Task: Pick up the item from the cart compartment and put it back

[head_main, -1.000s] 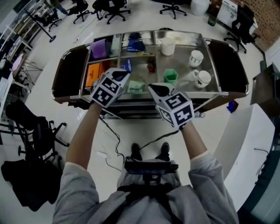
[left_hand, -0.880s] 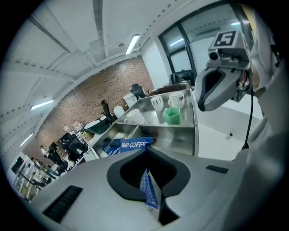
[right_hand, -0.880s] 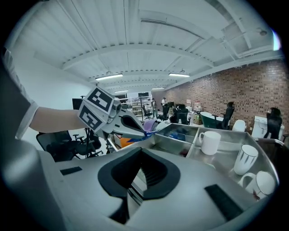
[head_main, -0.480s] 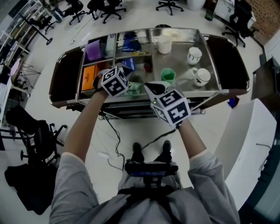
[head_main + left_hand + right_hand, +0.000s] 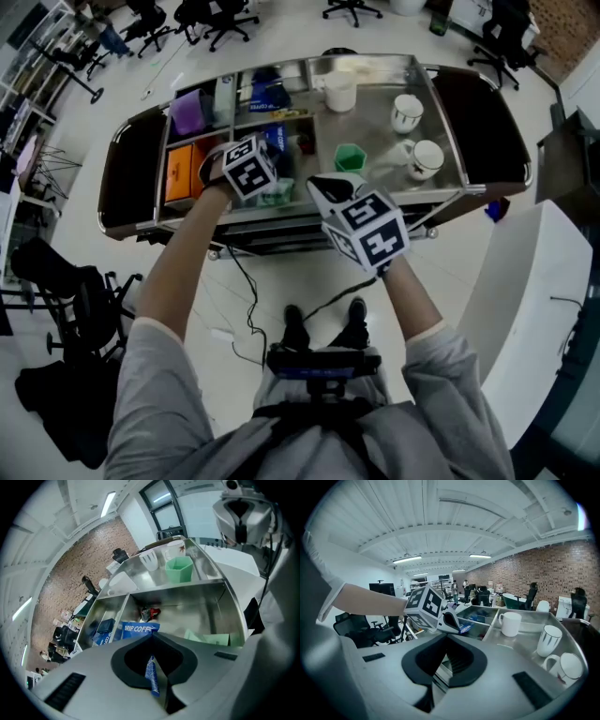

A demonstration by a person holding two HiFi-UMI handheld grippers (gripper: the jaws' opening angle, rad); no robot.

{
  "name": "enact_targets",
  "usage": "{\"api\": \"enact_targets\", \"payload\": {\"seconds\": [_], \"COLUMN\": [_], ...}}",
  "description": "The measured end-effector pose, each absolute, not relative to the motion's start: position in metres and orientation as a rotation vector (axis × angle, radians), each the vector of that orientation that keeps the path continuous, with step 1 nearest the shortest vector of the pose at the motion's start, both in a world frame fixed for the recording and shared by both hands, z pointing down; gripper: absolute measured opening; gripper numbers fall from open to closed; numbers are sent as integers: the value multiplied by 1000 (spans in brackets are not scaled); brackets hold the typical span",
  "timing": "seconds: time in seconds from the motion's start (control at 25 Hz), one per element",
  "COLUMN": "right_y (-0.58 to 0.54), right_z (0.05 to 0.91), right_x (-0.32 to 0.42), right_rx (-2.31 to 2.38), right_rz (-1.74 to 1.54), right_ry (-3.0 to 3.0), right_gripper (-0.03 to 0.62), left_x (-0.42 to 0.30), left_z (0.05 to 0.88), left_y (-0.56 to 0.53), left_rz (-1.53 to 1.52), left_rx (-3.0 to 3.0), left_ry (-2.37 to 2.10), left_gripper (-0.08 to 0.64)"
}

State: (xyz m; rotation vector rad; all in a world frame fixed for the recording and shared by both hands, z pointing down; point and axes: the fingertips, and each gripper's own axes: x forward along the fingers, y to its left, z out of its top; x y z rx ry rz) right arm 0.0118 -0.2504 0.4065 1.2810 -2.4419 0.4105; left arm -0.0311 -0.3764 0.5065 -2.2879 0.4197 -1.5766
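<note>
I've brought the left gripper [image 5: 151, 641], pinching the blue drip-coffee sachet [image 5: 152, 679], over the cart compartment [image 5: 201, 609]; release next; right gripper [image 5: 446, 638] pressed together, empty.

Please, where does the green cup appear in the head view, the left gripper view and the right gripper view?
Head view: green cup stands near the middle of the steel cart.
Left gripper view: upper centre, slightly right.
Right gripper view: not in it.
Shared landmark: the steel cart.
</note>
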Motion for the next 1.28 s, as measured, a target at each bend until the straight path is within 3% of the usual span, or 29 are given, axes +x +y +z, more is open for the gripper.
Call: {"api": "enact_targets", "payload": {"seconds": [0.84, 0.96, 1.2, 1.28], "right_y": [-258, -258, -257, -257], "right_z": [413, 412, 414, 416], "right_x": [21, 22, 21, 21], "right_rx": [1288, 1293, 1292, 1288], "right_rz": [435, 436, 437, 442], "right_ry": [-2427, -2426, -2423, -2424], "right_gripper": [9, 9, 9, 9], "left_x": [-27, -29, -31, -30], "left_z": [548, 551, 545, 544], "left_y": [-377, -377, -383, -383], "left_rz": [-1683, -1700, -1678, -1673], "left_rx": [-2308, -2308, -2313, -2329], "left_ry": [323, 337, 401, 406], "left_gripper": [8, 41, 176, 186]}}
